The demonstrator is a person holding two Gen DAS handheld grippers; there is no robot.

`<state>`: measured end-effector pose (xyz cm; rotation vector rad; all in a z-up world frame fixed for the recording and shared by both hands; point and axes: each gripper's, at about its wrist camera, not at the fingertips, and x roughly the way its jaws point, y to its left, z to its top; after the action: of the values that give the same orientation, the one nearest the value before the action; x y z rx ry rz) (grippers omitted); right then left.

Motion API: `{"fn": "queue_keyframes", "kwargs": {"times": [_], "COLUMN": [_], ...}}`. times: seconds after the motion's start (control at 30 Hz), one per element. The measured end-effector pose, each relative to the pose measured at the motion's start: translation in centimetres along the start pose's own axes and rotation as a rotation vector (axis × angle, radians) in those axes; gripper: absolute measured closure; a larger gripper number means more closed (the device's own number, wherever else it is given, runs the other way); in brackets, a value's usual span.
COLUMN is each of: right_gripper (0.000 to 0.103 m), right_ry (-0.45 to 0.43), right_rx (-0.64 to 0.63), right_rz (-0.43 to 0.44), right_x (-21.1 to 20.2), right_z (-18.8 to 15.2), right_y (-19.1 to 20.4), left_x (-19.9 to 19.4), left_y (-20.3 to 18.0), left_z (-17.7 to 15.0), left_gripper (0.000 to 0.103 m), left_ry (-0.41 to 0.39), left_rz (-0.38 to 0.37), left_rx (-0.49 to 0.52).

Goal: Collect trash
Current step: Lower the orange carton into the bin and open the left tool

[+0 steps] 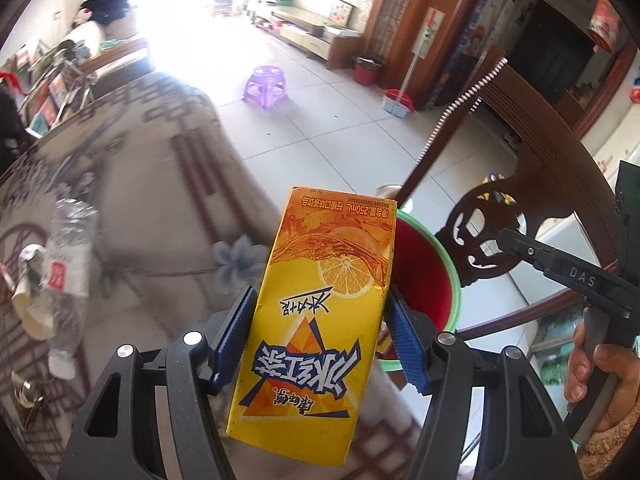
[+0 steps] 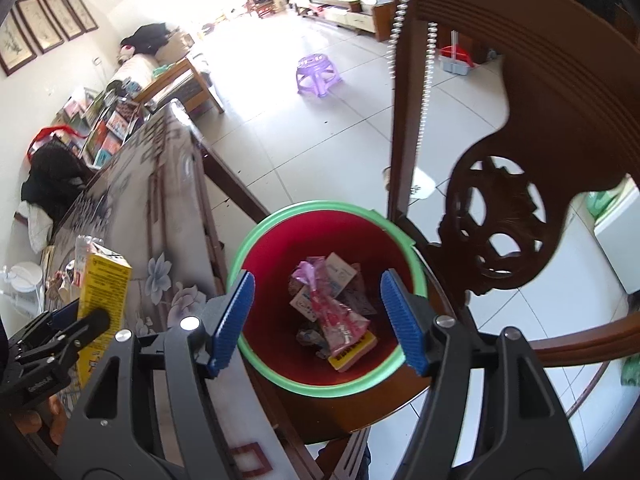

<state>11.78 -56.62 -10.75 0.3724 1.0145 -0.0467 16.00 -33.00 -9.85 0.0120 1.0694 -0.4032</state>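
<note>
- The yellow iced-tea carton (image 1: 316, 320) is clamped between the blue pads (image 1: 236, 336) of the left gripper (image 1: 320, 340), held lengthwise along the fingers with its print upside down in the left wrist view.
- In the right wrist view the same carton (image 2: 105, 292) appears at the near left, above the table, with the left gripper (image 2: 60, 336) on it.
- The carton sits over the table's near right edge, just left of the red bin with a green rim (image 2: 404, 240).
- The bin stands on the floor between the table edge and a carved wooden chair (image 2: 496, 216); in the left wrist view its rim (image 1: 454, 280) shows just behind the carton.
- Inside the bin lie a pink wrapper (image 2: 336, 316), a flat yellow packet (image 2: 354, 354) and assorted paper scraps.
- The right gripper (image 2: 320, 320) hangs above the bin mouth, jaws apart, nothing between its pads (image 2: 402, 320).
- Part of the right gripper (image 1: 560, 268) and the hand (image 1: 600, 384) holding it show at the right of the left wrist view.
- On the patterned tablecloth (image 1: 152, 184) at the left lie a crushed clear plastic bottle (image 1: 70, 264) and crumpled paper (image 1: 34, 300), blurred.
- A purple plastic stool (image 1: 266, 86) stands far off on the tiled floor (image 1: 320, 132).
</note>
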Motion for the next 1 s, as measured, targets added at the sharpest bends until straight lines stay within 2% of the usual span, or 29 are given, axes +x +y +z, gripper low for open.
{"fn": "queue_keyframes", "kwargs": {"times": [0.13, 0.3, 0.47, 0.57, 0.7, 0.83, 1.0], "right_gripper": [0.038, 0.038, 0.038, 0.038, 0.038, 0.038, 0.038], "right_ry": [-0.025, -0.047, -0.065, -0.075, -0.073, -0.065, -0.054], "right_rx": [0.047, 0.096, 0.125, 0.118, 0.116, 0.072, -0.009], "right_rz": [-0.036, -0.068, -0.094, -0.116, -0.113, -0.089, -0.037], "right_x": [-1.5, -3.2, -4.7, -5.4, -5.4, -4.8, -3.9], "right_z": [-0.4, -1.3, -2.3, -2.8, -3.2, -3.1, -3.2], "right_y": [-2.0, -3.9, -5.1, -5.1, -4.4, -1.8, 3.0], "left_x": [1.7, 3.9, 3.3, 1.8, -1.3, -3.7, -6.7], "left_y": [-2.7, -6.2, -6.3, -4.8, -0.4, 5.1, 10.6], "left_z": [1.1, 2.7, 2.7, 1.7, -1.0, -4.3, -7.3], "left_gripper": [0.042, 0.040, 0.027, 0.025, 0.022, 0.022, 0.022], "left_ry": [0.026, 0.039, 0.022, 0.000, -0.044, -0.048, -0.079], "left_rz": [-0.058, -0.092, -0.096, -0.085, -0.050, 0.003, 0.083], "left_rx": [0.056, 0.124, 0.094, 0.051, -0.100, -0.264, -0.330]}}
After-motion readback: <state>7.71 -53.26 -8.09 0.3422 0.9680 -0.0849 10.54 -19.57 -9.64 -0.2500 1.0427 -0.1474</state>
